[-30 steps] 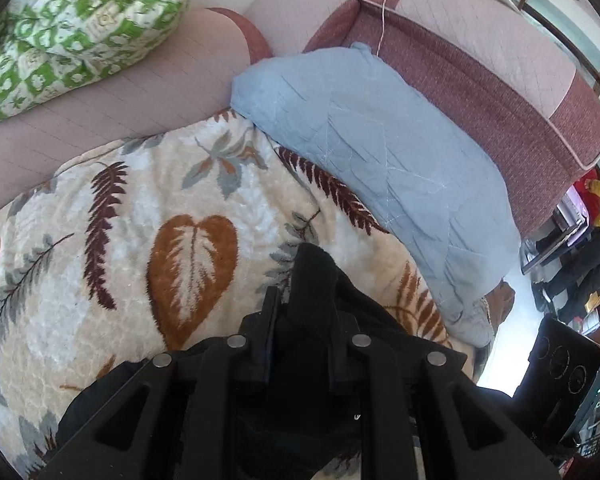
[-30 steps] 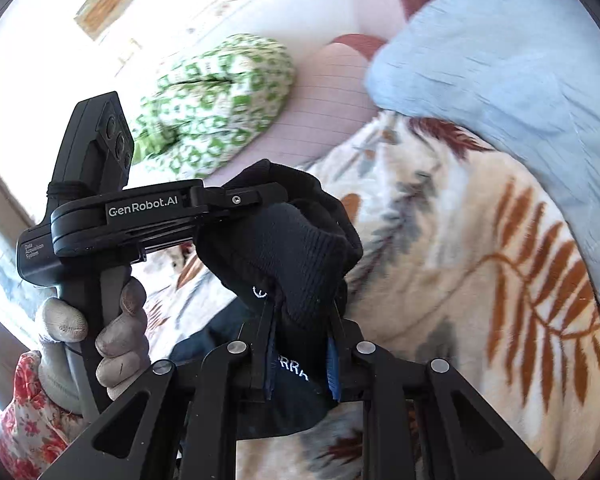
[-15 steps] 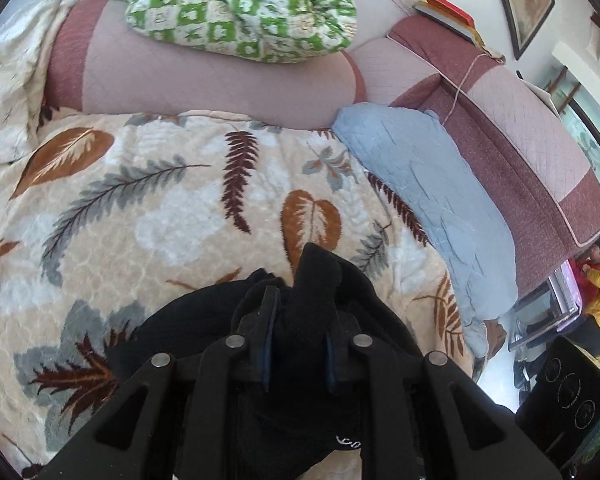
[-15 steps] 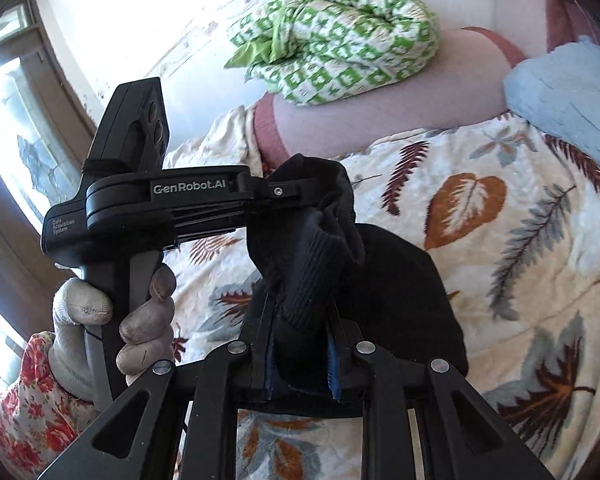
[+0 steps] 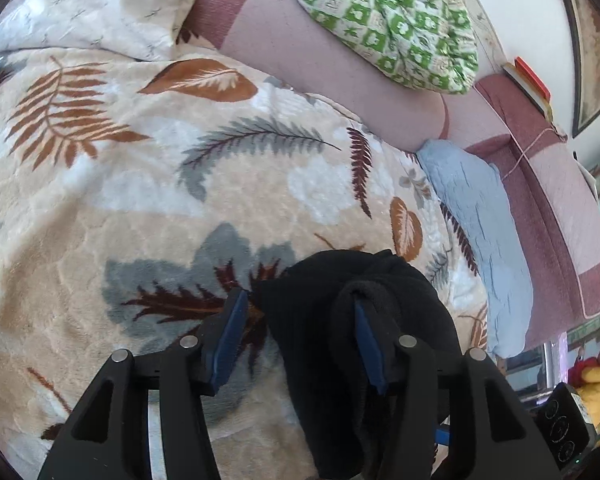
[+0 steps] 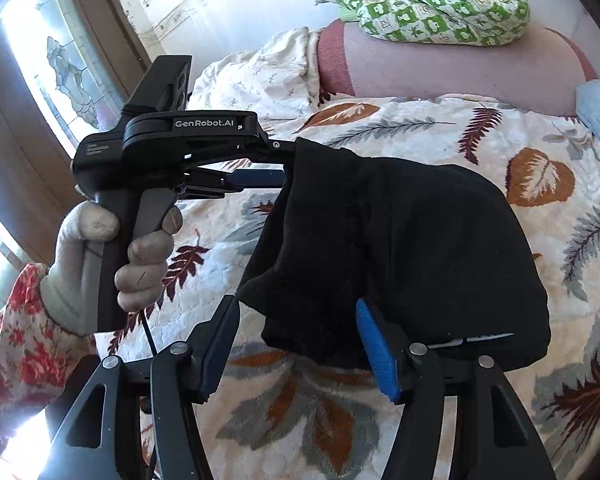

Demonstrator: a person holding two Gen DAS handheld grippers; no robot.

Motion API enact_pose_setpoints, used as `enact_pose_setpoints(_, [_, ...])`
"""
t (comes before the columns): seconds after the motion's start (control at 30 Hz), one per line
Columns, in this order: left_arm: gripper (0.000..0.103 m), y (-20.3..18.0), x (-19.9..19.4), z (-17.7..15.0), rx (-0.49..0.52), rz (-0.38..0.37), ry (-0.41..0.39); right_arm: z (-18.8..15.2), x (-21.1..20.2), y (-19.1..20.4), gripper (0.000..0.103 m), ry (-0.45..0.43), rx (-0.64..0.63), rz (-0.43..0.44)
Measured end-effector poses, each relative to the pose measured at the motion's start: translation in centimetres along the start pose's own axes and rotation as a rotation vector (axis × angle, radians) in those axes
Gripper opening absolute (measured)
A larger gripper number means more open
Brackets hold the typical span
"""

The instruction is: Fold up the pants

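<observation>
My left gripper (image 5: pixel 296 332) and right gripper (image 6: pixel 296 344) are both opening, jaws spread, black pants (image 6: pixel 400 248) slack between them, draped over each right-hand finger. The folded bundle lies ahead across the leaf blanket (image 6: pixel 540 152), long axis crosswise

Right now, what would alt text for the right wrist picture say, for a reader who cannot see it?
Black knit pants lie bunched on a cream leaf-patterned fleece blanket, draped between two opening black tongs: the right tongs in front, and the left tongs, held by a gloved hand.
</observation>
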State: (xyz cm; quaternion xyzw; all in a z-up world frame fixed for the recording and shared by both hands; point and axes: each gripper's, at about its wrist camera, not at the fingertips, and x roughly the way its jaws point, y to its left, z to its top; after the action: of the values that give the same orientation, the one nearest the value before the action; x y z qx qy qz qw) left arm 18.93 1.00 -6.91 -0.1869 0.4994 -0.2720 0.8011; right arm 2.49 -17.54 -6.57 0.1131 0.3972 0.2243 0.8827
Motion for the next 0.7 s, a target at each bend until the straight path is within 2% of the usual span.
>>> enact_pose_setpoints(0.13, [0.055, 0.6, -0.1, -0.6, -0.023, -0.001, -0.005, -0.2, -0.8, 0.0, 0.067, 0.018, 0.009, 0.043])
enact_pose_setpoints(0.23, [0.06, 1.1, 0.2, -0.9, -0.021, 0.008, 0.014, -0.1, -1.6, 0.4, 0.067, -0.005, -0.007, 0.015])
enact_pose_setpoints(0.33, [0.064, 2.3, 0.4, -1.5, -0.02, 0.05, 0.054, 0.6, -1.7, 0.9, 0.067, -0.025, -0.026, -0.037])
enact_pose_setpoints(0.43, [0.067, 4.1, -0.1, -1.9, -0.057, 0.07, 0.062, 1.6, -0.7, 0.9, 0.067, -0.046, -0.017, -0.086])
enact_pose_setpoints(0.5, [0.067, 5.3, -0.9, -1.7, -0.086, 0.112, 0.036, 1.9, 1.0, 0.8, 0.067, -0.017, -0.012, -0.084])
enact_pose_setpoints(0.6, [0.067, 7.4, -2.4, -1.0, -0.194, 0.1, -0.004, 1.6, 3.9, 0.5, 0.069, 0.074, -0.012, -0.088])
enact_pose_setpoints(0.7, [0.067, 6.8, -4.2, -0.8, -0.209, 0.103, -0.065, 1.1, 4.8, 0.7, 0.075, 0.083, -0.033, -0.102])
